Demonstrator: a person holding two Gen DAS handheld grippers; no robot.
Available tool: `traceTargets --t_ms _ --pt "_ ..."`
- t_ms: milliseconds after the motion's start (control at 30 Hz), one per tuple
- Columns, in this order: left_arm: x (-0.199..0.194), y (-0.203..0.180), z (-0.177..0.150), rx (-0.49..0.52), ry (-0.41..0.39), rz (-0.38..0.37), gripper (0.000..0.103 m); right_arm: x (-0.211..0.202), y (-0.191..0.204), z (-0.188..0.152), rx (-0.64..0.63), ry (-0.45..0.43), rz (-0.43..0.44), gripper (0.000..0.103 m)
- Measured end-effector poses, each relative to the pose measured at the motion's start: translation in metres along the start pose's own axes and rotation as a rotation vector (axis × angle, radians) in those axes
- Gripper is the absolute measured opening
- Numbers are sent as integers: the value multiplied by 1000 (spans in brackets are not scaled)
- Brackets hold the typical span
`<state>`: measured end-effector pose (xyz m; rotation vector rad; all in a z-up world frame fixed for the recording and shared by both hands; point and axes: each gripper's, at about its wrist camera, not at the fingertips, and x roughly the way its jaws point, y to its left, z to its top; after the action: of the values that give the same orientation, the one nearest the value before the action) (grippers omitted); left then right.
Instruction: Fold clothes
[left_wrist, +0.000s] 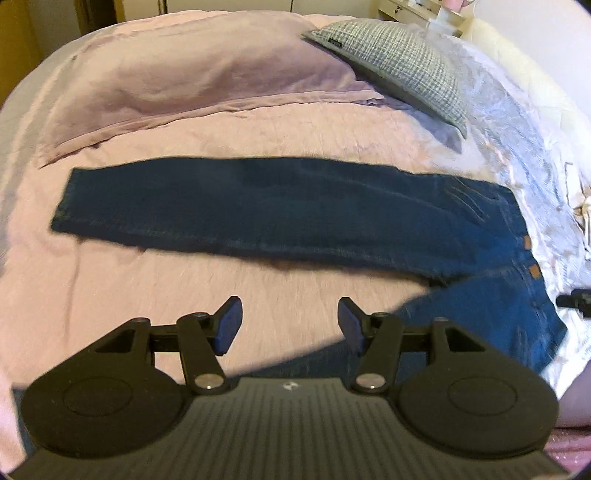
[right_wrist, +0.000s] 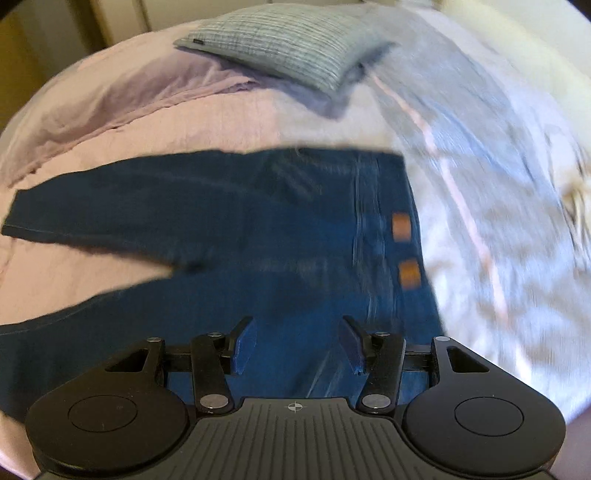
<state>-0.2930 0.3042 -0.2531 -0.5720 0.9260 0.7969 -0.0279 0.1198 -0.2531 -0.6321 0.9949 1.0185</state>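
- While the jeans (left_wrist: 280, 206) lie spread flat on the pink bedcover (left_wrist: 258, 295), with the two legs open in a V and the waistband toward the right side of the bed, the main risk I see is a crooked fold: denim is stiff and heavy, so if only one layer is pinched, or one leg is pulled alone, the legs can end up not aligned.
- A second risk is the bedcover itself; it is soft and wrinkled, and a low pinch could take it together with the denim.
- Both views are blurred, so a grasp aimed now could miss the edge.
- The left gripper (left_wrist: 290, 325) has its jaws wide and holds nothing; it hangs above bare cover between the legs.
- The right gripper (right_wrist: 298, 343) is also wide and empty, above the seat part.
- Only the left view shows the far leg's hem; only the right view shows clearly the two tan labels (right_wrist: 400, 227) at the waistband.
- A grey checked pillow (left_wrist: 399, 62) lies well apart, near the head of the bed.
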Motion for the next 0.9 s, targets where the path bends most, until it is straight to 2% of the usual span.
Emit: traceTargets --t_ms 133,233,433,533,700,900 --pt "56 -2 38 27 -31 -23 53 66 -15 51 -143 -6 -13 53" --pt "95 -4 67 83 -70 -42 51 110 -25 86 -256 -28 -1 53" --pt "162 4 113 256 -76 -110 50 180 -53 148 -446 -65 33 53" --pt "187 11 130 366 -56 -127 50 208 -68 172 -509 -32 80 53" --pt "221 20 158 517 -1 -165 50 237 -86 195 -512 53 194 53" --pt "251 30 160 594 89 -224 49 257 -91 214 -461 142 273 53"
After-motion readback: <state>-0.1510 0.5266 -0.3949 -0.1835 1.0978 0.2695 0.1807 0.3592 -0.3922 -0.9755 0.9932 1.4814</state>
